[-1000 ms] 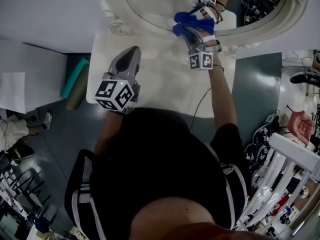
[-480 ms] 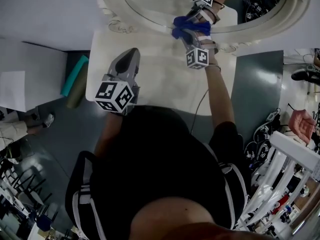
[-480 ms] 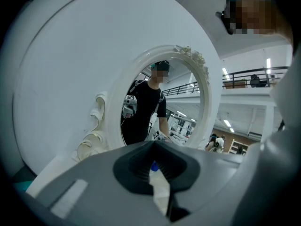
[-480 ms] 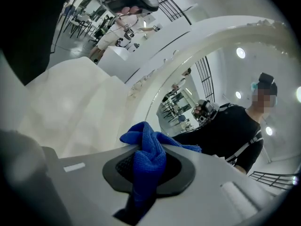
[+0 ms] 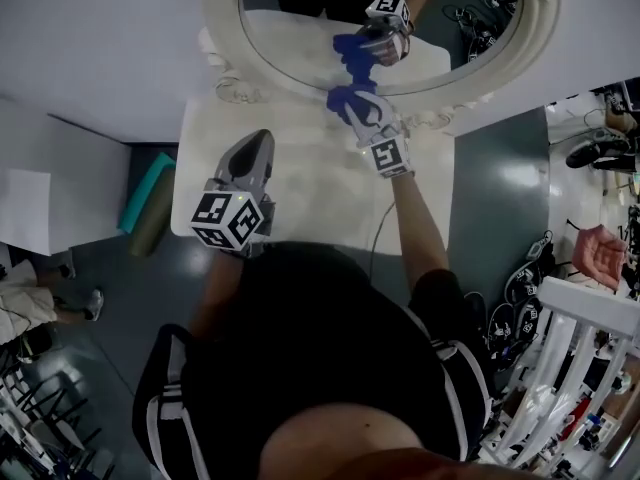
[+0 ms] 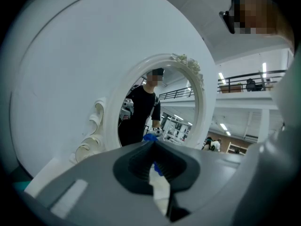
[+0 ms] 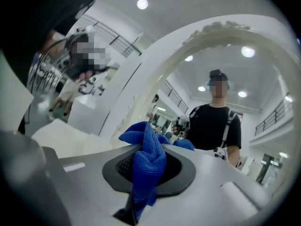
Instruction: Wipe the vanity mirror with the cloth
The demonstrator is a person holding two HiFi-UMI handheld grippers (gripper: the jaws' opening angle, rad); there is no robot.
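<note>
Seemingly starting the wipe, the right hand-held gripper point(image 5: 350, 104) clamps the cloth point(image 7: 148, 159) at the vanity mirror point(image 5: 300, 38)'s lower edge, the left hand-held gripper point(image 5: 257, 140) closed and empty; next, press and sweep the glass.

Head view overhead, 2 gripper views near, facing shared mirror point(image 5: 290, 43)

Crumpled blue cloth point(image 5: 345, 98) near oval mirror point(image 5: 290, 43)

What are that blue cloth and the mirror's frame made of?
The cloth looks like microfibre: vivid blue, soft folds, a fine nubbly weave. The mirror frame is matt cream-white with moulded scrolls; whether it is painted wood, resin or plaster, I cannot tell.
</note>
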